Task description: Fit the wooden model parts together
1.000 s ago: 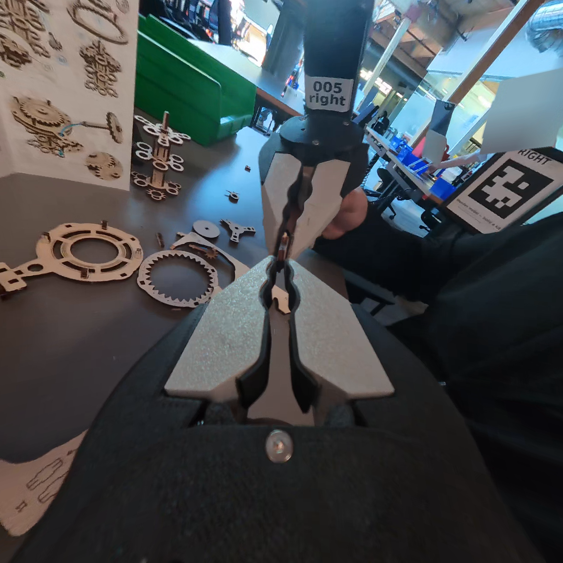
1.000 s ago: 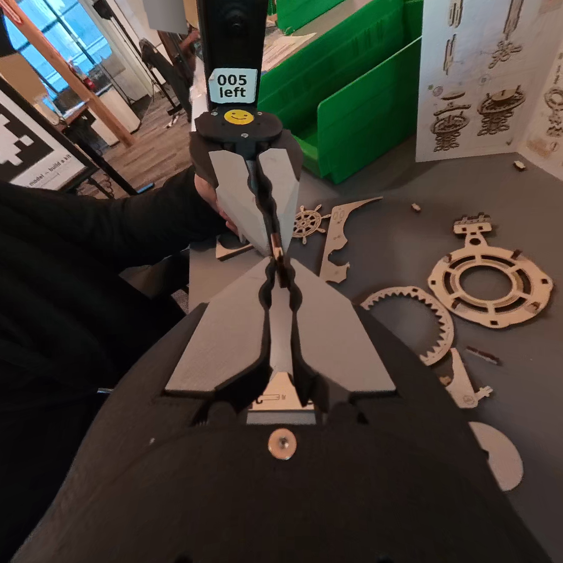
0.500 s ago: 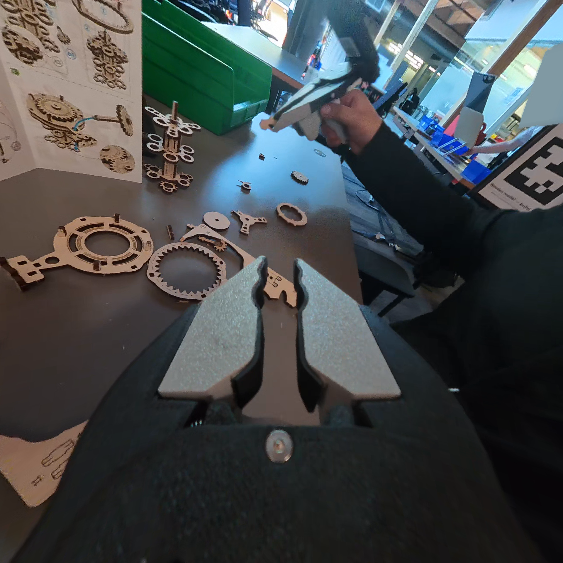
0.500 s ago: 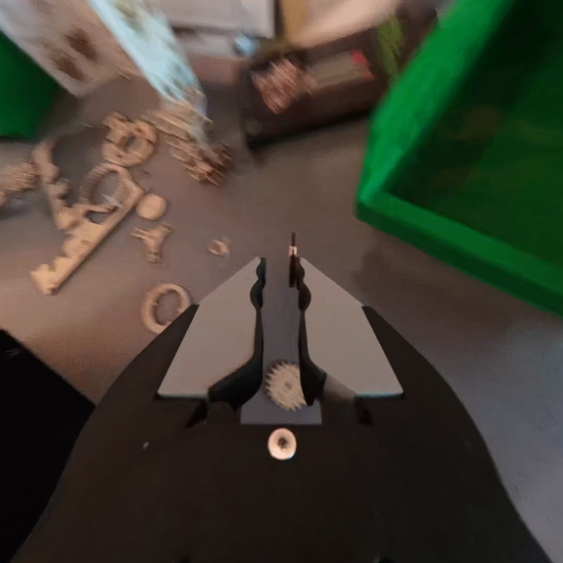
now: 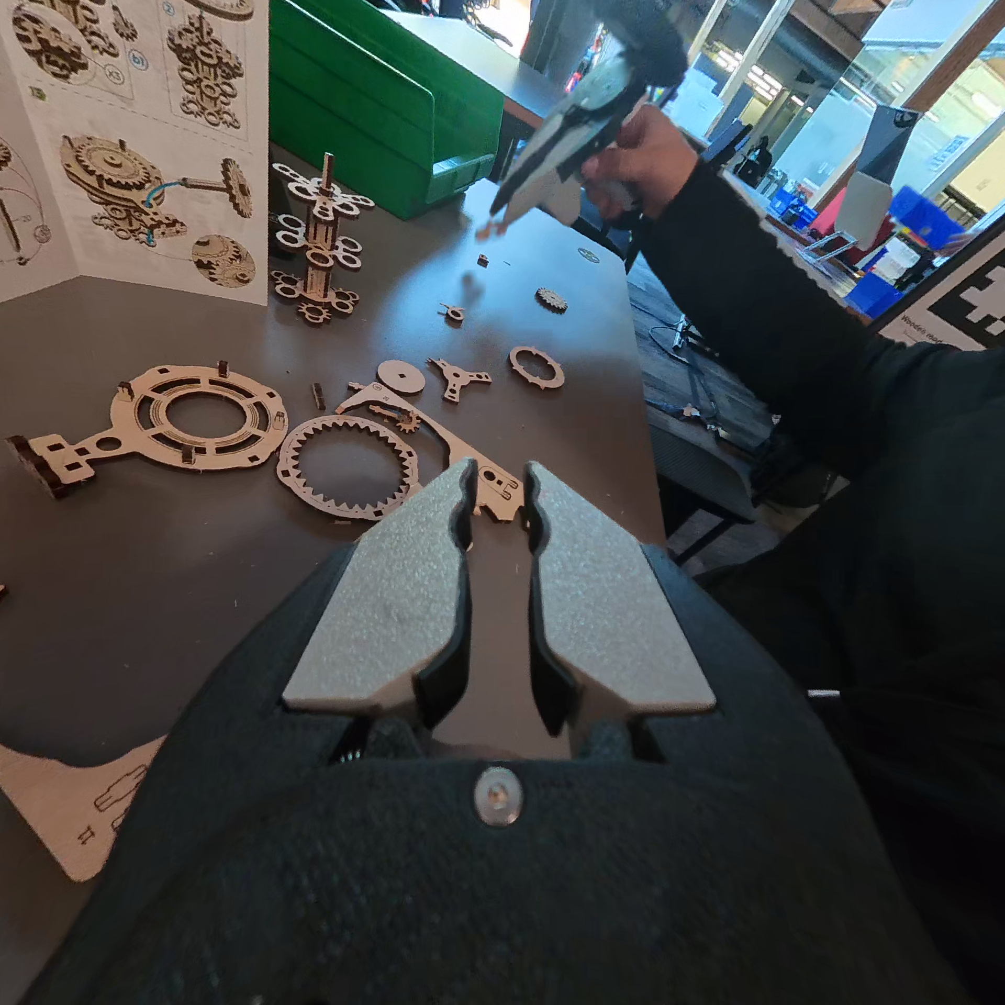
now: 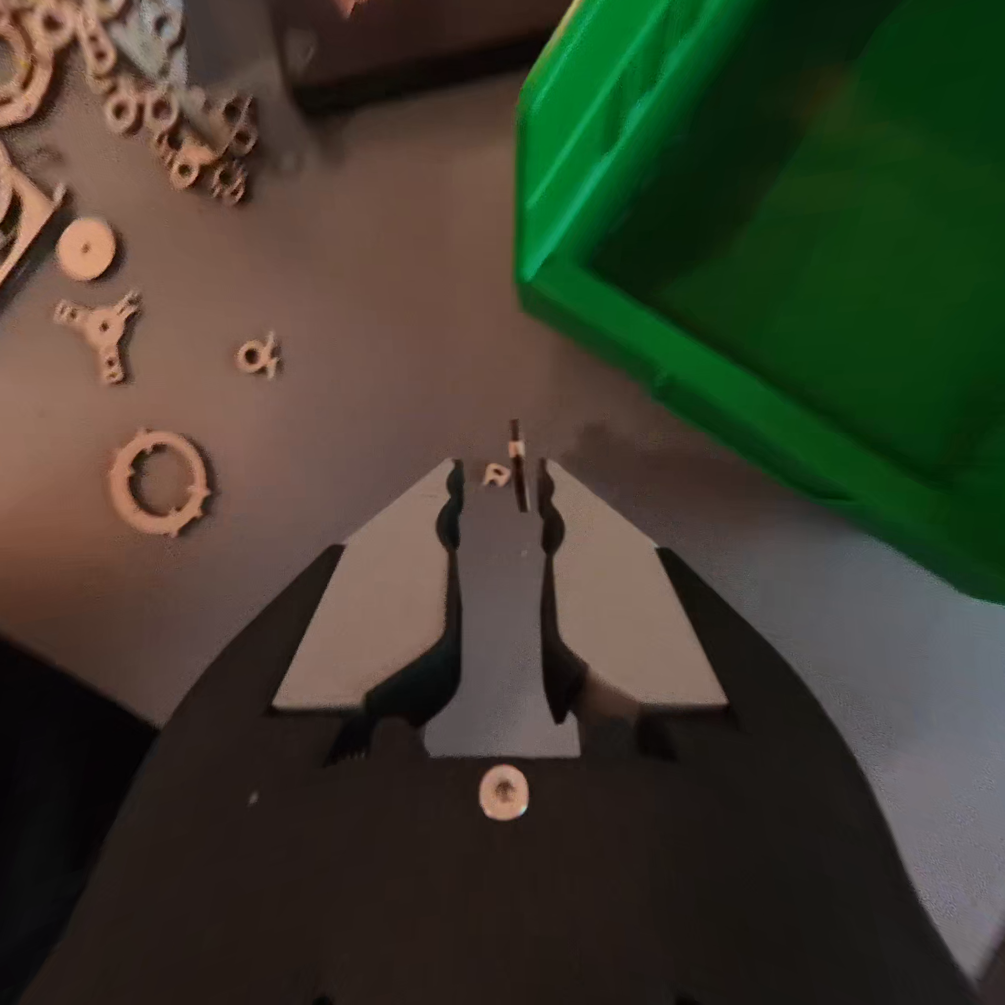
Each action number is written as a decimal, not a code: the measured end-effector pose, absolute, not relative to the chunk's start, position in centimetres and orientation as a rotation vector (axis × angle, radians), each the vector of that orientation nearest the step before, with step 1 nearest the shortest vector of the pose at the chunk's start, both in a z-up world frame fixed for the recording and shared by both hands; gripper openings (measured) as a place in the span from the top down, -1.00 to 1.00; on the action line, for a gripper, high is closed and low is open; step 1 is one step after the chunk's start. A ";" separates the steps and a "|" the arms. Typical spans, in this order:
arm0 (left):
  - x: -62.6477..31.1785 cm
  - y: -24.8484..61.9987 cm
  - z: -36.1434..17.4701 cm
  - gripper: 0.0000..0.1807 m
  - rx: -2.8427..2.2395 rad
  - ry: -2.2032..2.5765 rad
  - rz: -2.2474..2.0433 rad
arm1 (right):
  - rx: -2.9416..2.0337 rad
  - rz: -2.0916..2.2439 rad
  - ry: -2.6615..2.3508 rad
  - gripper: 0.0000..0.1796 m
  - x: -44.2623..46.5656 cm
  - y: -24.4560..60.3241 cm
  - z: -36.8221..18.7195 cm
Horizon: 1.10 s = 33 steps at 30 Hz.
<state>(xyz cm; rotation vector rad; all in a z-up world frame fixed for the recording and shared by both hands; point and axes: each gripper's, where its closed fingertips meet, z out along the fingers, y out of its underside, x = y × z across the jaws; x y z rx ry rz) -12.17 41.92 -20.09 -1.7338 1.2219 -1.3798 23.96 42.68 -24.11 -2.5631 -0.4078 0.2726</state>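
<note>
Left hand-held gripper [image 5: 497, 492]: fingers parted w/ a narrow gap, nothing between them, low over dark grey bench [image 5: 136, 587]. Right hand-held gripper [image 6: 500, 470]: parted too, gap clear down to bench; thin dark wooden sliver [image 6: 519, 467] close by right fingertip, contact unclear (blur). In left wrist view, raised above far bench edge, gripped by a hand [image 5: 639, 157] in black sleeve, tips angled down.

On bench: round slotted frame w/ tab [image 5: 179, 424], toothed inner-gear ring [image 5: 348, 467] just beside it, curved arm piece [image 5: 435, 446] partly behind left fingertips, small disc [image 5: 399, 376], three-arm piece [image 5: 457, 378], small ring [image 5: 535, 367], small gear [image 5: 550, 297] further off, upright stacked tower assembly [image 5: 321, 244]. Folded instruction sheet [image 5: 136, 136] standing at back left; green bins [image 5: 380, 103] behind. Room beyond: big windows, timber posts, blue crates, marker board at right.

Vs 1 s ago: then both shut tip-to-tip on a small wooden part btwn them. Now separated, both opened, right one swung away toward green bin [image 6: 788, 272]. Vs 0.5 s ago: right opened wider; small gear no longer under it.
</note>
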 end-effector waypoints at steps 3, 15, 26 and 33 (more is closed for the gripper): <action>-12.2 42.0 -20.1 0.87 -1.739 1.213 -1.384 | -2.591 0.170 -0.395 0.74 24.8 43.2 -25.2; -12.3 42.0 -20.0 0.87 -1.733 1.218 -1.381 | -2.354 0.700 -0.470 0.74 15.0 41.8 -22.1; -12.3 41.8 -20.1 0.87 -1.733 1.233 -1.371 | -2.449 0.431 -0.397 0.90 18.5 43.5 -26.0; -12.4 42.1 -20.3 0.87 -1.746 1.223 -1.372 | -2.407 0.633 -0.691 0.88 8.0 43.6 -26.8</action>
